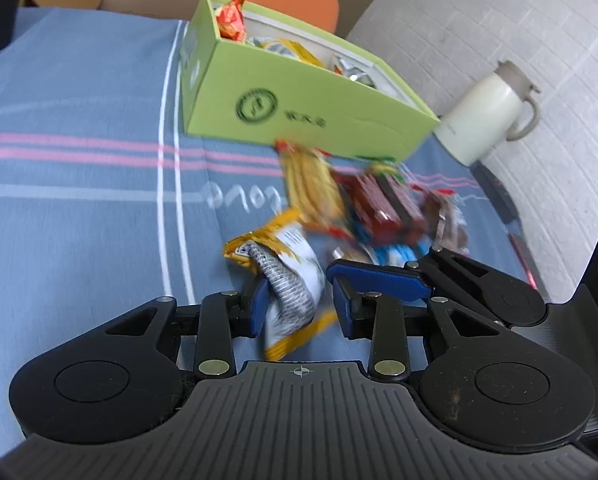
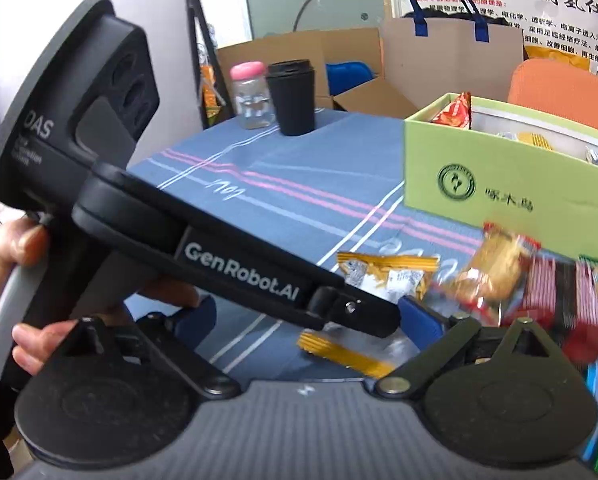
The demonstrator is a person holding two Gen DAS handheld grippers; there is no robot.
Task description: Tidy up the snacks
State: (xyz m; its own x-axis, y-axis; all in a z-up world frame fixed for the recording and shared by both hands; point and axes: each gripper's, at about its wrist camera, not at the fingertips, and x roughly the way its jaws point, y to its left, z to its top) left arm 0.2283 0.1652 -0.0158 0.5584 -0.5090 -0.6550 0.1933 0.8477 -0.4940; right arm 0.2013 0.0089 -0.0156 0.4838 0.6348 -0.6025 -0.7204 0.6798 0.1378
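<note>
A green cardboard box [image 1: 299,116] holding several wrapped snacks stands on the blue striped tablecloth [image 1: 79,200]; it also shows in the right wrist view [image 2: 511,188]. A pile of loose snacks [image 1: 379,204] lies in front of it. My left gripper [image 1: 299,300] has a white and yellow snack packet [image 1: 291,280] between its blue pads; the left pad touches it, the right pad stands slightly apart. In the right wrist view the left gripper's body [image 2: 239,268] crosses in front of my right gripper [image 2: 311,320], whose blue pads are wide apart around the same packet [image 2: 383,276].
A white thermos jug [image 1: 487,116] stands right of the box by the brick wall. A black cup [image 2: 291,98] and a pink-lidded jar [image 2: 251,94] stand at the table's far edge. Cardboard boxes, a paper bag and an orange chair [image 2: 563,92] are behind.
</note>
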